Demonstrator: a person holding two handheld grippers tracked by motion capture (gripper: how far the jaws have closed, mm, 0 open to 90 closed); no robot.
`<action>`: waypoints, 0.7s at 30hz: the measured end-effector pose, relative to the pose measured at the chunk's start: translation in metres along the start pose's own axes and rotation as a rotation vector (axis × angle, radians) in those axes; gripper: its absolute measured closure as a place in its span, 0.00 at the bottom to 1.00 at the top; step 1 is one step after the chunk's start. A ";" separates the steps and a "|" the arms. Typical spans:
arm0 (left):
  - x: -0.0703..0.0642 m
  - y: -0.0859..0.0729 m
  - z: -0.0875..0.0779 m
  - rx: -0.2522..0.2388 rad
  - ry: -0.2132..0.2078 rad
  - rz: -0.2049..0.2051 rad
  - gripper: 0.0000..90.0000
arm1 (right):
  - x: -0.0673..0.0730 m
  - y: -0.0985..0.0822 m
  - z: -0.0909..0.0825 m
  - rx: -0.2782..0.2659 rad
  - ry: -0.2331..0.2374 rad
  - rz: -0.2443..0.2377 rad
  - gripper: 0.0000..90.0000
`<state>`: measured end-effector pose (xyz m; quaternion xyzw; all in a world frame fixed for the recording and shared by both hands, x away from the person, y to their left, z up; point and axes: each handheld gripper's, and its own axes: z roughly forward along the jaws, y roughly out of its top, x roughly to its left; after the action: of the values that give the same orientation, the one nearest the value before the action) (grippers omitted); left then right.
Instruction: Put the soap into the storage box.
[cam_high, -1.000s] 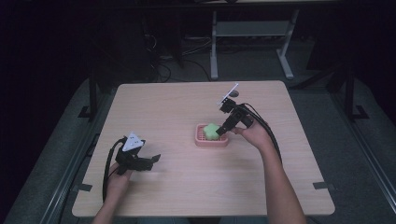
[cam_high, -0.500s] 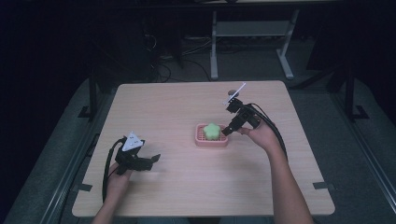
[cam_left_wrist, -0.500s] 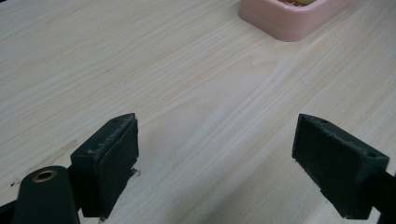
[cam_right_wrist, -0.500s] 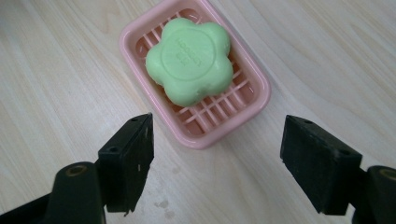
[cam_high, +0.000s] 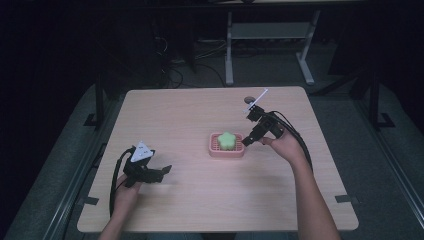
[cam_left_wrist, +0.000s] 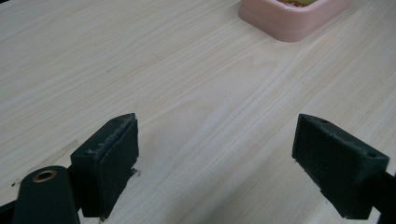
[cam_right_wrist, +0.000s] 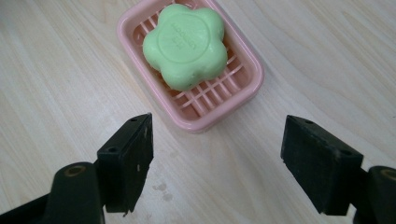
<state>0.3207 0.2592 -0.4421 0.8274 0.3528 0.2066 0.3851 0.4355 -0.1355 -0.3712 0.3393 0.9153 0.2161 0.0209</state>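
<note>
**A:** What do you have in front of you, from the biggest thing down?

**B:** You're at the wooden table (cam_high: 200, 115), seen whole from the high view, with dark floor and cables beyond its far edge. Just right of its centre sits the pink soap dish (cam_high: 226, 145), and in it lies the green flower-shaped soap (cam_high: 228, 140).

**A:** And my two grippers?

**B:** Your right gripper (cam_high: 248, 139) is just beside the dish's right end, low over the table, gripping nothing. Your left gripper (cam_high: 161, 171) is well apart from the dish, near the table's left front, close to the wood.

**A:** Can you tell how the jaws stand?

**B:** The high view is too small for that; the gripper views settle it. In your right gripper view the jaws are spread wide, with bare wood between them and the dish (cam_right_wrist: 191, 70) just ahead. That view also shows the dish's slatted floor and embossed lettering on the soap (cam_right_wrist: 186, 44), too fine to read. Your left gripper view shows its jaws spread too, nothing between them, and a corner of the dish (cam_left_wrist: 292, 18) at the top edge.
</note>
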 end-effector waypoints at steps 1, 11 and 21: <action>0.000 0.000 0.000 -0.001 0.000 0.000 0.16 | 0.000 -0.001 -0.001 -0.006 -0.006 -0.001 0.28; 0.000 0.000 0.000 0.002 0.001 0.001 0.16 | -0.004 -0.018 0.002 -0.012 0.001 0.021 0.28; 0.000 0.000 0.000 0.003 0.001 0.004 0.16 | -0.006 -0.031 0.001 -0.011 0.004 0.031 0.27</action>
<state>0.3206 0.2589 -0.4420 0.8284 0.3516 0.2076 0.3833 0.4211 -0.1596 -0.3857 0.3530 0.9087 0.2220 0.0177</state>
